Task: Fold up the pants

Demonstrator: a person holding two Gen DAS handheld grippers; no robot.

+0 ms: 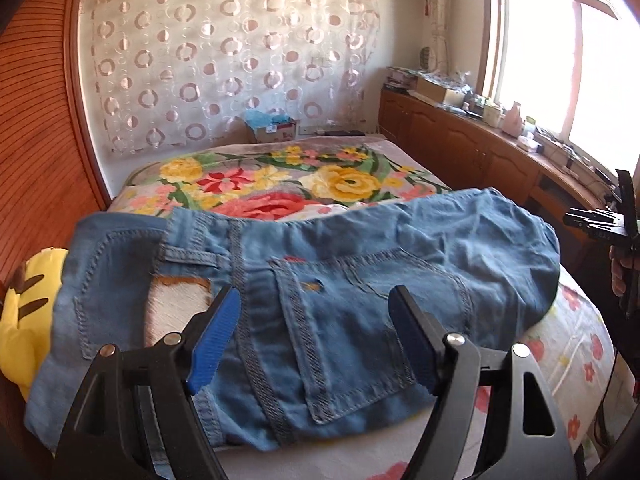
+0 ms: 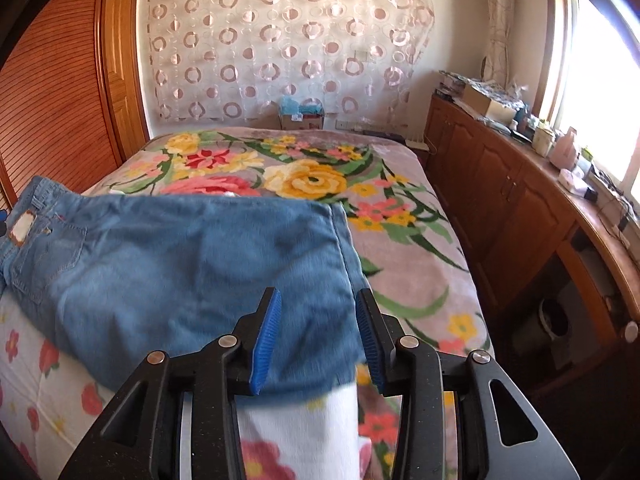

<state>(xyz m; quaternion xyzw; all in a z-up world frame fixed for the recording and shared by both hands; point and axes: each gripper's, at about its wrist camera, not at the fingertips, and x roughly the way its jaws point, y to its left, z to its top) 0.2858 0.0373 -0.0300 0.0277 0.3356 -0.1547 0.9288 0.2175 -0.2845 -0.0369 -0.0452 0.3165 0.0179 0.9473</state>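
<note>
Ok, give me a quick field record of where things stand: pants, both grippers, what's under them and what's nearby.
pants: blue denim pants lying folded across the bed, back pocket and waistband patch up
left gripper: open, over the pocket end, gripping nothing
right gripper: open, over the other end, cloth not pinched
surface: floral blanket on the bed
nearby: yellow plush toy beside the waistband end; wooden cabinets along the window side
</note>
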